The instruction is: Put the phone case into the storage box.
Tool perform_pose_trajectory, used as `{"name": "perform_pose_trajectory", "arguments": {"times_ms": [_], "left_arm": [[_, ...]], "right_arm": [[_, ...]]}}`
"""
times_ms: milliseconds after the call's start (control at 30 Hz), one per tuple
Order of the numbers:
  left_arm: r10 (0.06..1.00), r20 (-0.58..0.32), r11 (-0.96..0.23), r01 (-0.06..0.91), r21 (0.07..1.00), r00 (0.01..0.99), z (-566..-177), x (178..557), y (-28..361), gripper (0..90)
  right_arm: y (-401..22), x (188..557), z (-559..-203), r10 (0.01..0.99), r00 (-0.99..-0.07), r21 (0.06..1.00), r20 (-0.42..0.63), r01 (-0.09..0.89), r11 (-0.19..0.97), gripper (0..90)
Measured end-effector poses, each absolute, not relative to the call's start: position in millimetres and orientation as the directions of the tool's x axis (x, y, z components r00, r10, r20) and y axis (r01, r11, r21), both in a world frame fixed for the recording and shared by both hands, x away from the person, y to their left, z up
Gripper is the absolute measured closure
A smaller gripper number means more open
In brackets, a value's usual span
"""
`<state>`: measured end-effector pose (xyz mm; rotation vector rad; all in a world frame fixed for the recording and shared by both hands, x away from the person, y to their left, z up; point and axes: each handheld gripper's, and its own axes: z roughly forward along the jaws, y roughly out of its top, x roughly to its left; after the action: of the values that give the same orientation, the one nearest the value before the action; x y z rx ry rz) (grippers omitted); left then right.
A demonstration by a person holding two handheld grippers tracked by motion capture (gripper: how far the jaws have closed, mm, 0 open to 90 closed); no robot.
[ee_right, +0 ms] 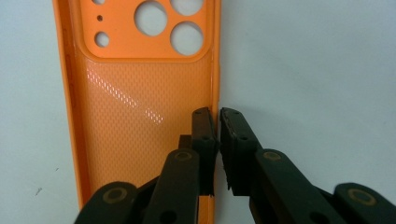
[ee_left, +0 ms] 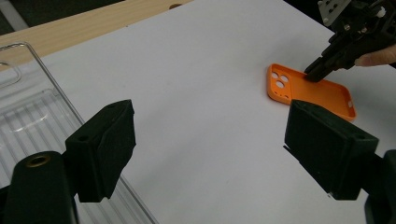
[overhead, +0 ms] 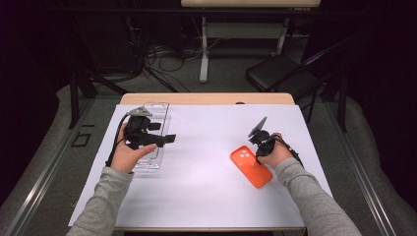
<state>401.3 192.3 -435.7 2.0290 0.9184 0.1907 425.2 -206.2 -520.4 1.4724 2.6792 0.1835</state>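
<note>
An orange phone case (overhead: 251, 166) lies inside-up on the white sheet (overhead: 206, 196), right of centre, camera holes toward the far end. My right gripper (overhead: 257, 157) comes down on the case's long side. In the right gripper view its jaws (ee_right: 218, 122) are shut on the raised side wall of the case (ee_right: 140, 107), one pad inside and one outside. My left gripper (overhead: 167, 139) hovers at the left over a clear plastic tray (overhead: 156, 109). In the left gripper view it (ee_left: 210, 140) stands wide open with nothing between its pads, and the case (ee_left: 327, 95) and right gripper (ee_left: 312, 74) show farther off.
The white sheet covers most of a wooden table (overhead: 206, 98). The clear tray (ee_left: 28, 116) lies along the sheet's left edge. Beyond the table stand a black chair (overhead: 280, 73) and a desk leg with cables on the floor.
</note>
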Motion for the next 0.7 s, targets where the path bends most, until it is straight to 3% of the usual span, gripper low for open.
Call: {"name": "perform_pose_trajectory", "arguments": {"times_ms": [700], "left_arm": [[0.670, -0.197, -0.346, 0.536, 0.770, 0.716, -436.5, 402.1, 192.8, 16.2]], "right_arm": [[-206.8, 425.2, -523.1, 0.846, -0.534, 0.168, -0.003, 0.833, 0.527, 88.7]]}}
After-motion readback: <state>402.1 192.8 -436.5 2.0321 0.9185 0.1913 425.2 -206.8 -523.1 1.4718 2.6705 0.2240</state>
